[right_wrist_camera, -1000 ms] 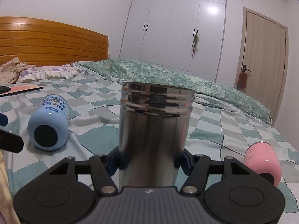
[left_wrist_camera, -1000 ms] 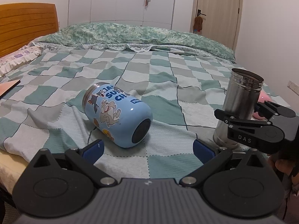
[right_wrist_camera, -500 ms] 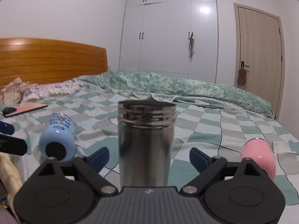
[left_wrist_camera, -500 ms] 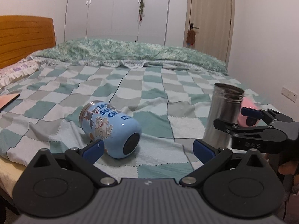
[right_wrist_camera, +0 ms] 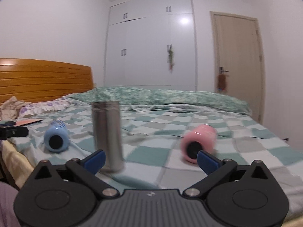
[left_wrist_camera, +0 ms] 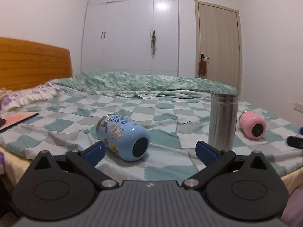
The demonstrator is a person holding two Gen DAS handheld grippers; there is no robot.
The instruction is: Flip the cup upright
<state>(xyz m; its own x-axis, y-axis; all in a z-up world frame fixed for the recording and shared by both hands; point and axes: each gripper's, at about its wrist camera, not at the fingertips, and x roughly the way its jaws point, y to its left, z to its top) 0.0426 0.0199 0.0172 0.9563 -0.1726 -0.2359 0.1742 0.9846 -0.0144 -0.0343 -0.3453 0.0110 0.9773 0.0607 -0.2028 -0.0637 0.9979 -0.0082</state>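
A steel cup [left_wrist_camera: 223, 121] stands upright on the checkered bed cover; it also shows in the right wrist view [right_wrist_camera: 108, 134]. A blue cartoon cup [left_wrist_camera: 123, 137] lies on its side, base toward me, also seen in the right wrist view [right_wrist_camera: 55, 139]. A pink cup [left_wrist_camera: 252, 125] lies on its side, also in the right wrist view [right_wrist_camera: 198, 143]. My left gripper [left_wrist_camera: 149, 152] is open and empty, just short of the blue cup. My right gripper [right_wrist_camera: 150, 160] is open and empty, set back from the steel cup, between it and the pink cup.
The bed cover [left_wrist_camera: 162, 113] ends at a near edge just under both grippers. A pink flat object [left_wrist_camera: 18, 117] lies at the far left. A rolled green quilt [left_wrist_camera: 144, 84] lies across the back. The wooden headboard [right_wrist_camera: 43, 81] stands left.
My right gripper opened, let go of the upright steel cup, pulled back and swung right toward the pink cup. My left gripper pulled back and lowered, staying open.
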